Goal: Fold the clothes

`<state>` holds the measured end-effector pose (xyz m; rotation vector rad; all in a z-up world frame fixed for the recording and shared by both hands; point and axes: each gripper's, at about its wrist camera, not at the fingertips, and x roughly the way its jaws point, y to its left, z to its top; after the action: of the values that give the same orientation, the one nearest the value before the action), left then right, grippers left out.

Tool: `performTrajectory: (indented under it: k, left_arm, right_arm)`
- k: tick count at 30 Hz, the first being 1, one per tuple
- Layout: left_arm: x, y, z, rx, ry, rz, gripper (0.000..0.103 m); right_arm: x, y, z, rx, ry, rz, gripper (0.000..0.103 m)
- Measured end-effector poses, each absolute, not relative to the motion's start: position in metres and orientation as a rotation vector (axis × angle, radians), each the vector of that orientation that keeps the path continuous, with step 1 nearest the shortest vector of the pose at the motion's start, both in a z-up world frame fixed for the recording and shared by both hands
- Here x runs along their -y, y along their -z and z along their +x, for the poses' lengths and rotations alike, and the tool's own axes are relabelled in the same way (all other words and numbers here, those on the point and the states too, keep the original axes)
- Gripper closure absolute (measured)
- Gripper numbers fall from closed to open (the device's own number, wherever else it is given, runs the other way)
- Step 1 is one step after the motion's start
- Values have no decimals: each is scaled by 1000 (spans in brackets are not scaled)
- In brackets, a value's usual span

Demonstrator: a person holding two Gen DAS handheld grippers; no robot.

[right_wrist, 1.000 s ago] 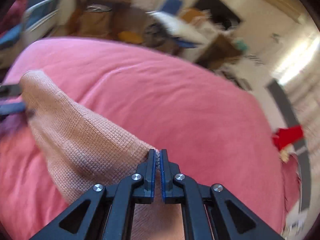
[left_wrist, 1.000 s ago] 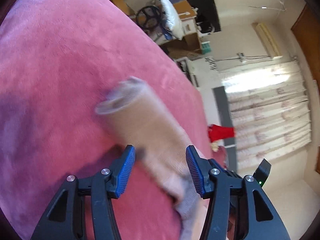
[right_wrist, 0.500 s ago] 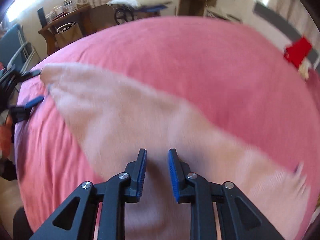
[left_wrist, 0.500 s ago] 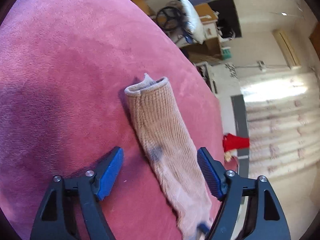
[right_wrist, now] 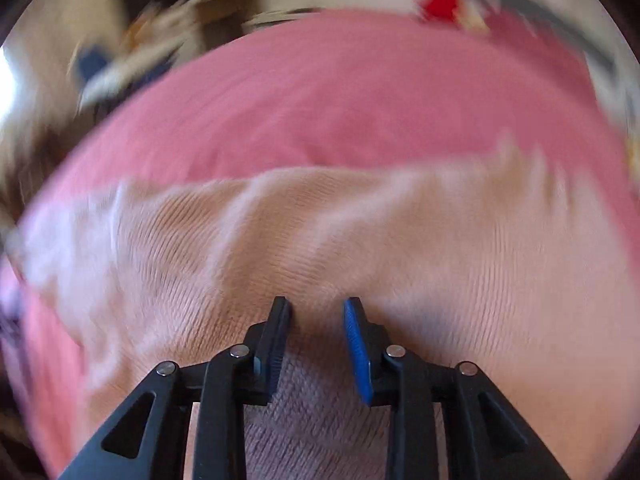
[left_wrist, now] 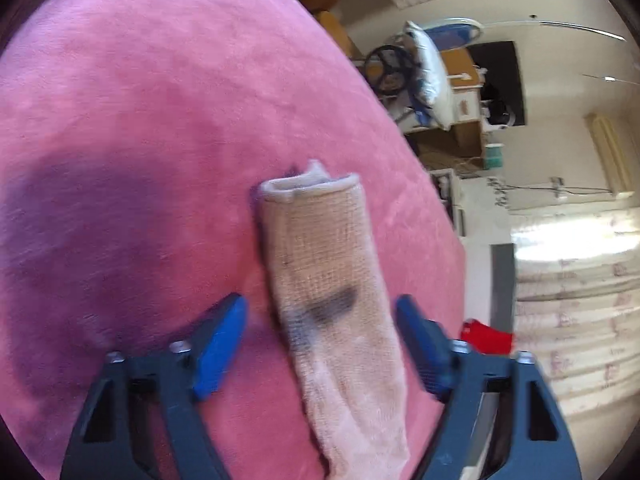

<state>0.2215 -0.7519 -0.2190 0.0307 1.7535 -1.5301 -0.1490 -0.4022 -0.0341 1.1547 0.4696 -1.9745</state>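
A beige knit sock lies flat on the pink bed cover, cuff end farthest from me, with a dark smudge near its middle. My left gripper is open, its blue pads on either side of the sock and apart from it. In the blurred right wrist view the sock spreads wide across the pink cover. My right gripper is open just over the sock, holding nothing.
The bed's far edge curves past the sock. Beyond it stand a cluttered desk with a pillow, cardboard boxes, a red item and bright curtains.
My right gripper let go of the sock, opened wider and swung round over it. The sock settled flat on the cover. My left gripper stayed open and drew back a little.
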Motion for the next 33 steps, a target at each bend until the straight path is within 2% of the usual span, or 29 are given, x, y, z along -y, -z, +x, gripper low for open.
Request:
performTrajectory:
  k: [2, 4, 8, 13, 16, 20, 25, 28, 32, 33]
  left_arm:
    - [746, 215, 226, -1758, 1524, 21, 39]
    - [735, 198, 222, -1715, 1608, 16, 39]
    - [691, 143, 190, -1516, 1914, 73, 38]
    - [606, 95, 101, -1371, 2323, 274, 30]
    - [547, 91, 42, -1350, 2491, 471, 30]
    - [464, 109, -21, -1441, 2563, 692, 30]
    - [367, 111, -74, -1314, 2699, 875, 30]
    - [311, 108, -104, -1169, 2818, 1013, 30]
    - [253, 112, -136, -1020, 2910, 1159, 30]
    - [242, 115, -144, -1011, 2916, 1192, 30]
  right_arm:
    - [387, 14, -147, -405, 1930, 1147, 77]
    - [338, -2, -148, -136, 1890, 1158, 76]
    - [228, 12, -150, 128, 1879, 1248, 75]
    - [46, 46, -170, 390, 2100, 1393, 75]
    - [-91, 52, -181, 671, 2284, 1446, 74]
    - [-254, 72, -186, 1157, 2402, 1452, 72]
    - [-362, 112, -197, 1610, 2360, 1311, 70]
    - [-362, 131, -213, 1750, 2242, 1209, 70]
    - [-351, 135, -236, 1725, 2238, 1194, 71]
    - [-348, 133, -238, 1689, 2264, 1219, 77]
